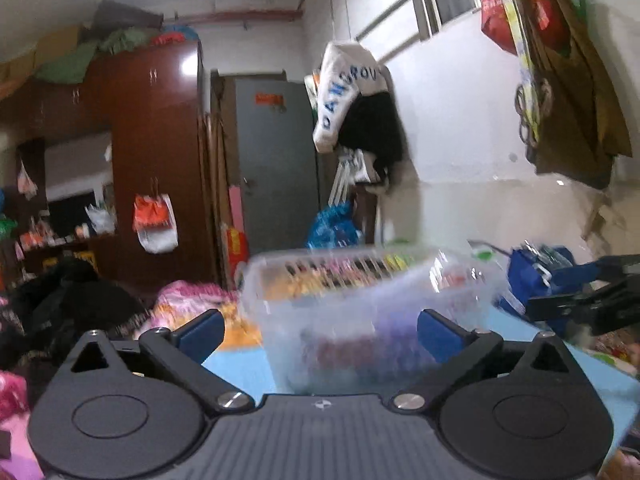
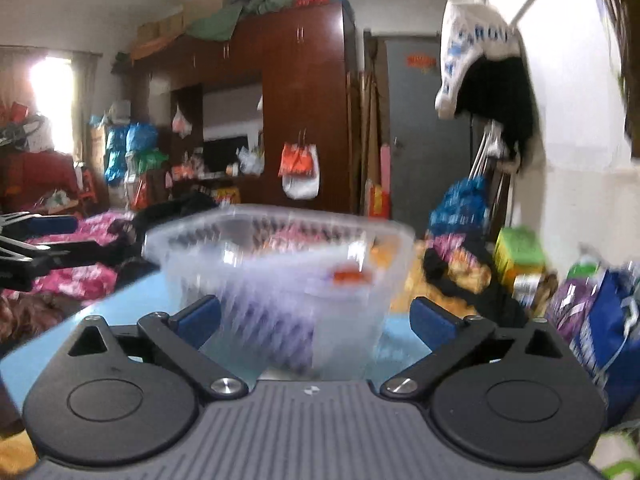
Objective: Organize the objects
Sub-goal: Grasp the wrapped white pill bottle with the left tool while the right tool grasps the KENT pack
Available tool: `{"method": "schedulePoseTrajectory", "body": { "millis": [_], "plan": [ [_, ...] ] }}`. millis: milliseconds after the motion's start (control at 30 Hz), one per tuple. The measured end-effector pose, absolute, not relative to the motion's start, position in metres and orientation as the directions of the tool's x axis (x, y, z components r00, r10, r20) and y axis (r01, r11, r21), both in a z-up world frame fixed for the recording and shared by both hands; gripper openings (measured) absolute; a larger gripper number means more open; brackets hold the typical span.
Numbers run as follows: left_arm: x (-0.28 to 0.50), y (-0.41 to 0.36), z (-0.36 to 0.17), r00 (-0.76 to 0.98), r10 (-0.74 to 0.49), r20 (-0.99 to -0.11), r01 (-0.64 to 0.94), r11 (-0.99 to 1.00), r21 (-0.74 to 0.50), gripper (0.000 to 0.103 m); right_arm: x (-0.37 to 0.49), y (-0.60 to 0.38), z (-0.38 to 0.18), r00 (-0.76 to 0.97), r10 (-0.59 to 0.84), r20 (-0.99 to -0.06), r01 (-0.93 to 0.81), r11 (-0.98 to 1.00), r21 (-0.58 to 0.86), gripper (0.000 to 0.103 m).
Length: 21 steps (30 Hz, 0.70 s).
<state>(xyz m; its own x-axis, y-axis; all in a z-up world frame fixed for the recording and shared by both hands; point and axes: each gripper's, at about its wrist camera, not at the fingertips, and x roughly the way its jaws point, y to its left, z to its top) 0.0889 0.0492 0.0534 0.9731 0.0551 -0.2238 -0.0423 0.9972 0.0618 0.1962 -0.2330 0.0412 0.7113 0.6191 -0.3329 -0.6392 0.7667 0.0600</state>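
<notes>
A clear plastic basket (image 1: 360,304) with slotted walls stands on a light blue table (image 1: 244,368), blurred by motion. It holds purple and reddish items I cannot make out. My left gripper (image 1: 320,334) is open, its blue pads either side of the basket's near end, empty. In the right wrist view the same basket (image 2: 280,272) stands just ahead of my right gripper (image 2: 316,318), which is open and empty. The right gripper also shows in the left wrist view (image 1: 592,300), at the right edge. The left gripper also shows in the right wrist view (image 2: 32,248), at the left edge.
A blue bag (image 2: 608,328) and a purple packet (image 2: 568,304) lie right of the basket, with a green box (image 2: 520,256) behind. Piled clothes (image 2: 80,264) cover the bed to the left. A brown wardrobe (image 1: 156,160) and grey door (image 1: 276,164) stand at the back.
</notes>
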Motion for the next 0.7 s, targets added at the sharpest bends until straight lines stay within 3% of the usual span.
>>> {"method": "schedulePoseTrajectory", "body": {
  "millis": [200, 367, 567, 700],
  "plan": [
    [0.108, 0.043, 0.016, 0.933, -0.01, -0.359, 0.02, 1.0, 0.022, 0.103, 0.23, -0.214, 0.005, 0.654, 0.597, -0.465, -0.607, 0.78, 0.148, 0.103],
    [0.121, 0.039, -0.008, 0.902, -0.049, -0.429, 0.041, 0.999, -0.028, 0.103, 0.24, -0.201, -0.011, 0.635, 0.572, -0.519, -0.578, 0.798, 0.172, 0.103],
    [0.126, 0.032, -0.027, 0.883, -0.045, -0.468, 0.042, 0.999, -0.017, 0.103, 0.254, -0.184, -0.02, 0.612, 0.535, -0.583, -0.552, 0.816, 0.17, 0.103],
    [0.128, 0.03, -0.026, 0.885, -0.037, -0.464, 0.031, 0.999, -0.02, 0.103, 0.252, -0.175, -0.026, 0.593, 0.53, -0.606, -0.569, 0.808, 0.15, 0.096]
  ]
}}
